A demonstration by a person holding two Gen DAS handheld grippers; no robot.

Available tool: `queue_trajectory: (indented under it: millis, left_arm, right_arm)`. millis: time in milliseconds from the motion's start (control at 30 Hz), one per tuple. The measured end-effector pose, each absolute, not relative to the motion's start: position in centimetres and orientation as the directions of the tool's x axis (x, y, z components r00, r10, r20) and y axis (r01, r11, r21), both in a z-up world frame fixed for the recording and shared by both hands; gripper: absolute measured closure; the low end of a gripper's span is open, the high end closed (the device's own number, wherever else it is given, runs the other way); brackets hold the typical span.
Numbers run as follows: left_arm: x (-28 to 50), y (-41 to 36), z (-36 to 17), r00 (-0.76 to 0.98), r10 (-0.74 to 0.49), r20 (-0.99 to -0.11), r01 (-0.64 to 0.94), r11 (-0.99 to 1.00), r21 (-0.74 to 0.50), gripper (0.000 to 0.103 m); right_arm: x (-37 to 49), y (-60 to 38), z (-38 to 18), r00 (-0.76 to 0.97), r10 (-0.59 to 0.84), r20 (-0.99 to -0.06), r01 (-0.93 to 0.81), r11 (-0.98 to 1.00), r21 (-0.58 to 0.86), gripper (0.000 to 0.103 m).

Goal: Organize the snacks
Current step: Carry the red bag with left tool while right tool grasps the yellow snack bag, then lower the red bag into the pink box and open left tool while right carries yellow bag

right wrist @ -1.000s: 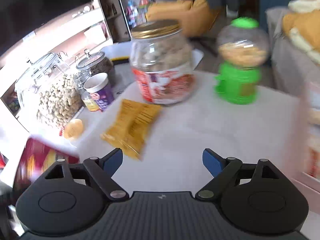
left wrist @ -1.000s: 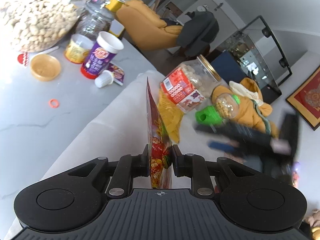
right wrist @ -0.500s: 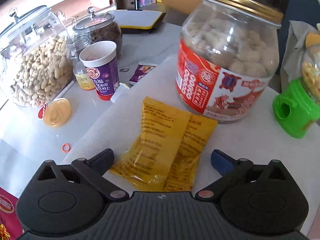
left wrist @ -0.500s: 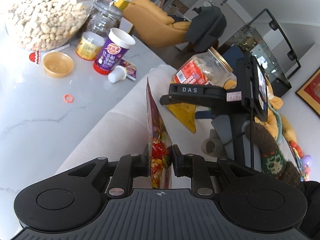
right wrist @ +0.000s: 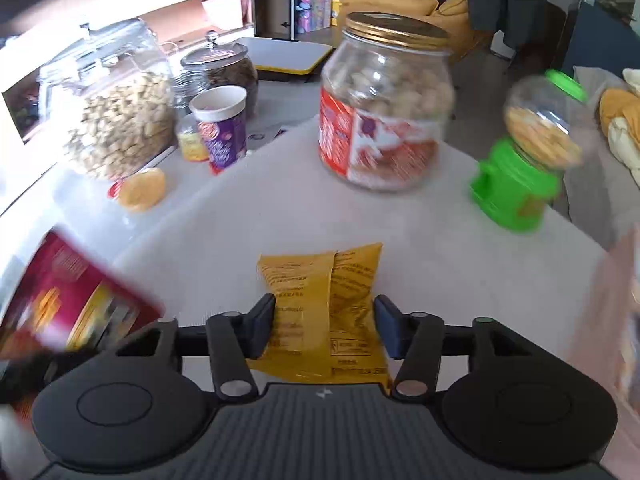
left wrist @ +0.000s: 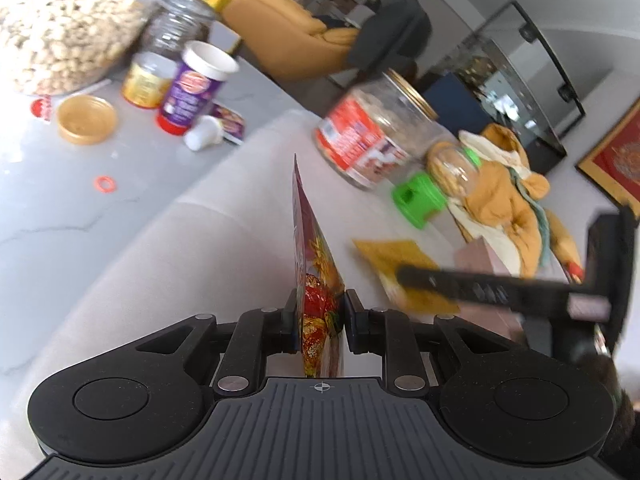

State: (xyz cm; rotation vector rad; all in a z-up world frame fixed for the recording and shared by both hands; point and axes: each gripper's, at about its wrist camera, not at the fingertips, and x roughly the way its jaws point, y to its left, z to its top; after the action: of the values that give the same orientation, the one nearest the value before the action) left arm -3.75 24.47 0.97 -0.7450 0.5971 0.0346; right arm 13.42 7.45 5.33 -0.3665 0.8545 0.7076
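Note:
My left gripper is shut on a red snack bag, held edge-on above the white cloth. The bag also shows blurred at the left of the right wrist view. My right gripper has closed on the two yellow snack packets and holds them over the cloth. In the left wrist view the yellow packets sit at the tip of the blurred right gripper.
A gold-lidded jar with a red label and a green candy dispenser stand on the cloth behind. A big peanut jar, purple cup and gold lid are on the marble counter at left. A pinkish box is at right.
My right gripper's jaws have narrowed from wide open onto the yellow packets and it pulled back from the jar. My left gripper still holds the red bag.

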Motion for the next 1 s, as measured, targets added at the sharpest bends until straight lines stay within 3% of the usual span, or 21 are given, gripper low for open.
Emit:
queue_trajectory:
  millis: [433,600,733,1000]
  left_arm:
    - [-1.5,15.8,3.6,0.794,-0.322,-0.516,-0.052,0.810,-0.585,0.079]
    - [0.0,12.1,4.2,0.755,-0.387,-0.529,0.017,0.819,-0.574,0.079]
    - [2.7,9.9,5.8,0.726,-0.488,-0.484,0.111,0.778,-0.618,0.079]
    - [6.8,6.6,8.9,0.743,-0.494,-0.451,0.173,0.793,-0.584,0.079]
  right_arm:
    - [8.2,-10.0,6.0,0.544,0.350,-0.762,-0.535,0.845,0.006,0.051]
    - [6.8,-13.6,5.5,0.569,0.320,-0.757,-0.489,0.872,0.001,0.052]
    - [6.1,-15.8,5.7,0.592,0.334,-0.734,-0.466,0.885,0.027,0.052]
    - [5.7,-18.2,5.6,0.637,0.350,-0.687,-0.442,0.896,0.046,0.052]
